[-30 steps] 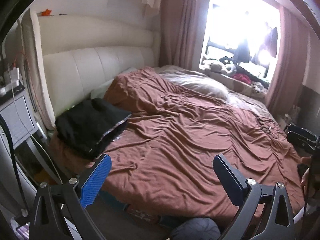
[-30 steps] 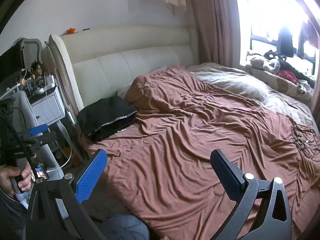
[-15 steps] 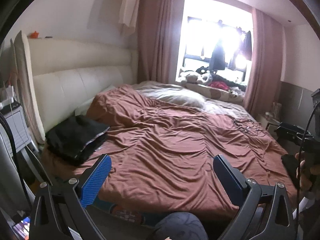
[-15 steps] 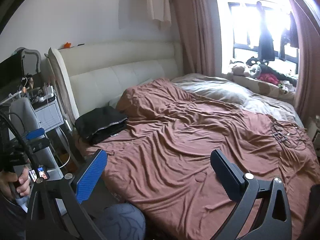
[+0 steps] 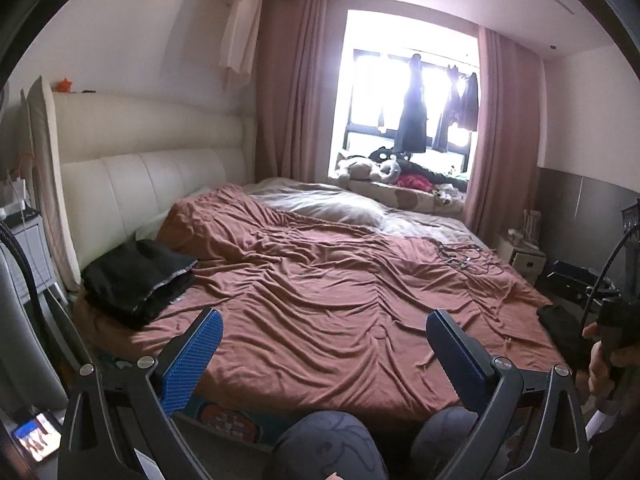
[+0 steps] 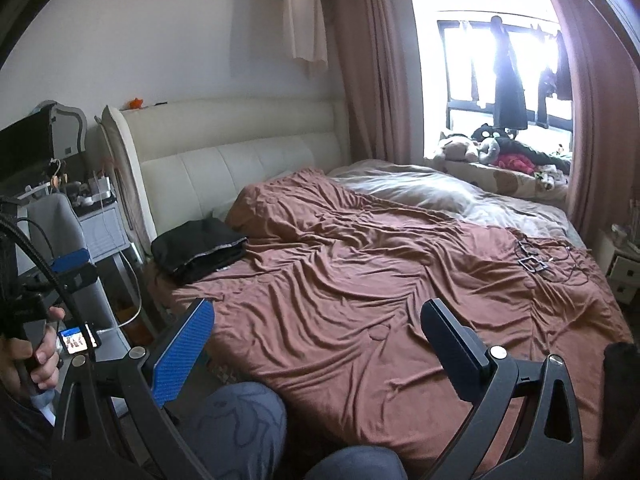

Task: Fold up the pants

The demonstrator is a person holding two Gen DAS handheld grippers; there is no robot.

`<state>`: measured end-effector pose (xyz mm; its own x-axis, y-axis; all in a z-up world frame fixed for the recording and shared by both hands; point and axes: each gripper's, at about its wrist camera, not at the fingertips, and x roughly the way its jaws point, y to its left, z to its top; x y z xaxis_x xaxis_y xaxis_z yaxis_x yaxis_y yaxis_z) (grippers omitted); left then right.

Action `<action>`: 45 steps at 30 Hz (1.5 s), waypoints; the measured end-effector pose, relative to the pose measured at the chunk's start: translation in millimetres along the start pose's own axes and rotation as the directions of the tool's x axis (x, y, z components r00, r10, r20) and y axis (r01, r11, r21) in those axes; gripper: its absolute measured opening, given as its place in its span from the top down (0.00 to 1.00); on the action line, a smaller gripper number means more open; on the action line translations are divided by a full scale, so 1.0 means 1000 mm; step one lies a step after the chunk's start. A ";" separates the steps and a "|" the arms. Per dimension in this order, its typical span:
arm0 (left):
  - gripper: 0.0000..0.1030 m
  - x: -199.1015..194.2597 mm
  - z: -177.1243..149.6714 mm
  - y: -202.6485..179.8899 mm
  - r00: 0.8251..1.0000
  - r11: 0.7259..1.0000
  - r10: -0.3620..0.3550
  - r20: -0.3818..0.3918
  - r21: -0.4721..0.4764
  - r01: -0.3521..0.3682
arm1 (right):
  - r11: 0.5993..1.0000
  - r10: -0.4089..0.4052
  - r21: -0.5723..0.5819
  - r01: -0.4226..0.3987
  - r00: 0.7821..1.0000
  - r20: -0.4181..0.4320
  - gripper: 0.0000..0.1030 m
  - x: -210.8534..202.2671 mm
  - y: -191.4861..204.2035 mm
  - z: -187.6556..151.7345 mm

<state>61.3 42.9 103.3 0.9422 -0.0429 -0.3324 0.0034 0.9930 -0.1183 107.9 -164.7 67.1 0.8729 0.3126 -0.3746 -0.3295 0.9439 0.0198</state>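
Note:
A folded stack of black pants (image 5: 136,280) lies on the brown bedspread (image 5: 320,300) at the corner nearest the headboard, and the right wrist view shows the same black stack (image 6: 200,250). A second dark garment (image 5: 560,332) hangs over the bed's right edge, seen as a dark shape (image 6: 620,372) in the right wrist view. My left gripper (image 5: 324,344) is open and holds nothing, hovering short of the bed's near edge. My right gripper (image 6: 318,340) is open too, with nothing between its blue pads (image 6: 184,352).
Cables (image 6: 536,260) lie on the far right of the bed. A nightstand (image 6: 100,220) and a lit phone (image 6: 78,338) stand to the left. The person's knees (image 5: 328,444) are against the bed's near edge. Stuffed toys (image 5: 368,168) fill the window sill. A hand (image 5: 600,360) grips the right handle.
Both cameras have drawn back from the bed and tilted up, so more of the room and window shows. Both grippers stayed open and empty.

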 end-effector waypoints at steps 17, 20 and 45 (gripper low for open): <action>0.00 -0.021 -0.049 -0.032 0.999 0.999 -0.035 0.017 -0.009 0.036 | 0.996 -0.048 0.081 0.046 0.998 0.032 0.00 -0.050 -0.004 -0.070; 0.00 -0.022 -0.060 -0.033 0.999 0.999 -0.037 0.009 -0.006 0.037 | 0.993 -0.066 0.101 0.063 0.998 0.023 0.00 -0.055 -0.006 -0.079; 0.00 -0.008 -0.102 -0.036 0.997 0.997 -0.074 -0.038 0.009 0.074 | 0.987 -0.133 0.085 0.136 0.990 -0.039 0.00 -0.044 0.021 -0.101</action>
<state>19.9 -3.9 14.6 0.9258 -0.1205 -0.3582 0.0765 0.9879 -0.1346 25.7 -169.6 -9.9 0.8943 0.1801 -0.4095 -0.1761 0.9832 0.0477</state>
